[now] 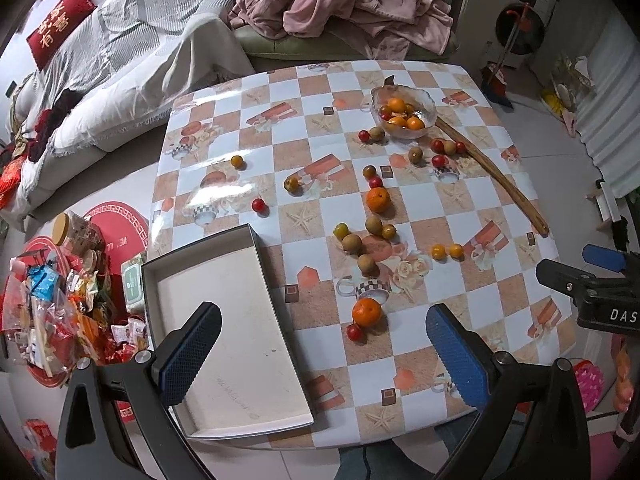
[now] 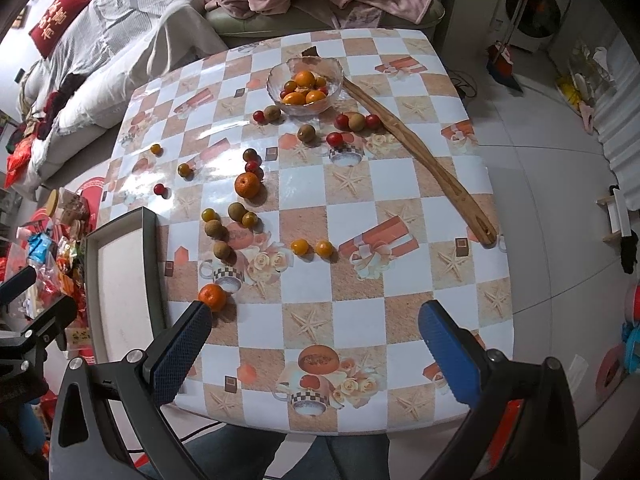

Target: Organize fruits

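- While both tools hover above a checkered table [image 1: 440, 208], the left gripper [image 1: 324, 356] has its blue-padded fingers spread wide, gripping nothing.
- Equally spread and empty, the right gripper [image 2: 316, 348] hangs over the table's near edge.
- Small fruits lie scattered across the tabletop: a near mandarin [image 1: 366, 312] touching a red cherry tomato [image 1: 354, 332], a second mandarin [image 1: 378, 199] mid-table, plus brown, yellow and red ones.
- At the far side, a glass bowl [image 1: 424, 98] holds several fruits.
- A shallow white tray [image 1: 224, 320] sits at the table's left edge.
- A long wooden spatula [image 2: 432, 164] lies diagonally beside the bowl.
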`<state>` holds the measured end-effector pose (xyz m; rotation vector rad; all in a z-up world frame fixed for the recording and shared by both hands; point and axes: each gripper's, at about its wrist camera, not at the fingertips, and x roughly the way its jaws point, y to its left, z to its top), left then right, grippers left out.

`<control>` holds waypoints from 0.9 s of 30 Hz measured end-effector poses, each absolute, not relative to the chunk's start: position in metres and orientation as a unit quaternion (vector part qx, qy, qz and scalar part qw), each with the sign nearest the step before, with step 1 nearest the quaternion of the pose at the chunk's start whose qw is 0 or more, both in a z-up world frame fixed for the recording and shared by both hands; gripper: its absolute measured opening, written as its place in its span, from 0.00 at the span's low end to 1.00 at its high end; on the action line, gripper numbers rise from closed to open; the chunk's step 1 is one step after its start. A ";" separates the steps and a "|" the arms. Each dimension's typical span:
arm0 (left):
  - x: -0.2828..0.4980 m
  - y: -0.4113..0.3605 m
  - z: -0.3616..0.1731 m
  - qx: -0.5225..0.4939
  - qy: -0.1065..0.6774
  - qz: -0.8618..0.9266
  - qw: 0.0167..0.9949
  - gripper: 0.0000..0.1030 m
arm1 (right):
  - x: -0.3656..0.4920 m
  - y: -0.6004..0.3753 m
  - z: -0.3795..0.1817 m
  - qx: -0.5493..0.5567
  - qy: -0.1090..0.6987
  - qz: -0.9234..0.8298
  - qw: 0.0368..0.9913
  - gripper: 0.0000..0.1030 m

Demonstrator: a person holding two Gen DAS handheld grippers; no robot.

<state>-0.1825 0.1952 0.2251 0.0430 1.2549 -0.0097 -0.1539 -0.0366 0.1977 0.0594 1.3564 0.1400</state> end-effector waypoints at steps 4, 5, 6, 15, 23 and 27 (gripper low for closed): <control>-0.178 0.198 0.217 0.020 0.599 -0.008 0.801 1.00 | -0.154 -0.038 0.192 0.030 0.633 0.062 0.771 1.00; -0.177 0.198 0.214 0.022 0.603 -0.009 0.798 1.00 | -0.154 -0.038 0.189 0.032 0.635 0.061 0.769 1.00; -0.176 0.197 0.211 0.023 0.605 -0.010 0.796 1.00 | -0.154 -0.039 0.187 0.033 0.637 0.060 0.768 1.00; -0.165 0.186 0.184 0.027 0.626 -0.016 0.779 1.00 | -0.155 -0.048 0.163 0.049 0.654 0.059 0.753 1.00; -0.149 0.176 0.141 0.034 0.635 -0.010 0.771 1.00 | -0.149 -0.048 0.131 0.037 0.654 0.073 0.752 1.00; -0.135 0.174 0.109 0.024 0.643 0.003 0.765 1.00 | -0.140 -0.051 0.105 0.032 0.658 0.076 0.749 1.00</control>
